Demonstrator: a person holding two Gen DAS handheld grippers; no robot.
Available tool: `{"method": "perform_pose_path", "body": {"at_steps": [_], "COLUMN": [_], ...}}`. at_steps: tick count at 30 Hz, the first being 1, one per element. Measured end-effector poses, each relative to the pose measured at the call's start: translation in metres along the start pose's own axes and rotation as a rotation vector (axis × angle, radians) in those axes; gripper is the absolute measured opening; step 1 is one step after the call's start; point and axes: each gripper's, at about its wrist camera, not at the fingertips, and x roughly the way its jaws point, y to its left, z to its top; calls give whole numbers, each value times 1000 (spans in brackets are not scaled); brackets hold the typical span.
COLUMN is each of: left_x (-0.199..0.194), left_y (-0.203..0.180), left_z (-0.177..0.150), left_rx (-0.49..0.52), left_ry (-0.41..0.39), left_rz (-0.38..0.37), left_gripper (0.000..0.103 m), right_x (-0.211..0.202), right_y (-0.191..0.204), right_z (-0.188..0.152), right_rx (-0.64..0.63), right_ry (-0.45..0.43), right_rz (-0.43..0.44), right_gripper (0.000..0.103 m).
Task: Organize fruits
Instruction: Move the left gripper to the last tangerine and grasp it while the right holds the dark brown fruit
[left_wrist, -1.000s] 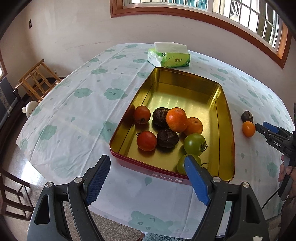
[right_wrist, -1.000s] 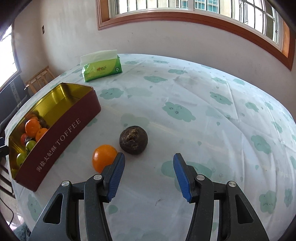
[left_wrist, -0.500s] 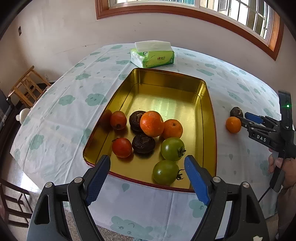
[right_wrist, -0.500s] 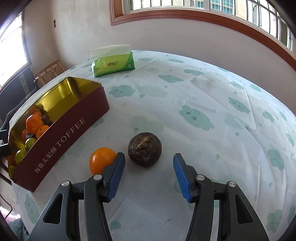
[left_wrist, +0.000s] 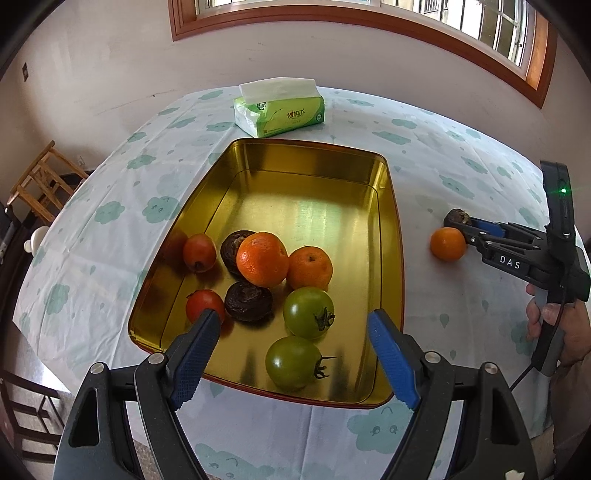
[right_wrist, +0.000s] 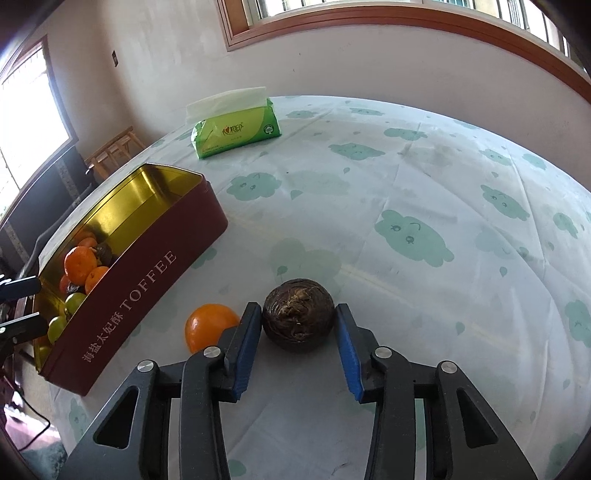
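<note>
A gold toffee tin (left_wrist: 391, 229) (right_wrist: 147, 273) holds several fruits: oranges (left_wrist: 262, 259), red tomatoes (left_wrist: 199, 253), green tomatoes (left_wrist: 308, 313) and dark brown fruits (left_wrist: 248, 301). My left gripper (left_wrist: 291, 349) is open and empty above the tin's near end. On the tablecloth right of the tin lie a loose orange (left_wrist: 447, 244) (right_wrist: 208, 325) and a dark brown fruit (left_wrist: 456, 218) (right_wrist: 298, 314). My right gripper (right_wrist: 298, 325) (left_wrist: 469, 230) is open, its pads (right_wrist: 249, 332) on either side of the brown fruit, which rests on the table.
A green tissue pack (left_wrist: 280, 110) (right_wrist: 236, 125) lies beyond the tin. The round table has a cloud-print cloth (right_wrist: 424, 206). Wooden chairs (left_wrist: 40, 181) stand to the left. A hand (left_wrist: 554, 325) holds the right gripper at the table's right edge.
My right gripper moved forward until its pads flank the brown fruit. My left gripper moved forward over the tin's near end.
</note>
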Motion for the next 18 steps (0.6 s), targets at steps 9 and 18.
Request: {"method": "perform_pose_path", "body": {"at_steps": [9, 18], "left_x": [1, 9], "left_y": [-25, -57], "left_z": [6, 13], "left_rx": [45, 81], "left_ry": [-14, -27], "left_rz": [-23, -69], "left_gripper": [79, 79], "right_x": [-10, -34], "right_y": [0, -15], "right_z": [-4, -24], "right_rx": [-12, 31], "right_ry": [-37, -34], "right_rz": [-102, -257], "right_gripper": [41, 41]}}
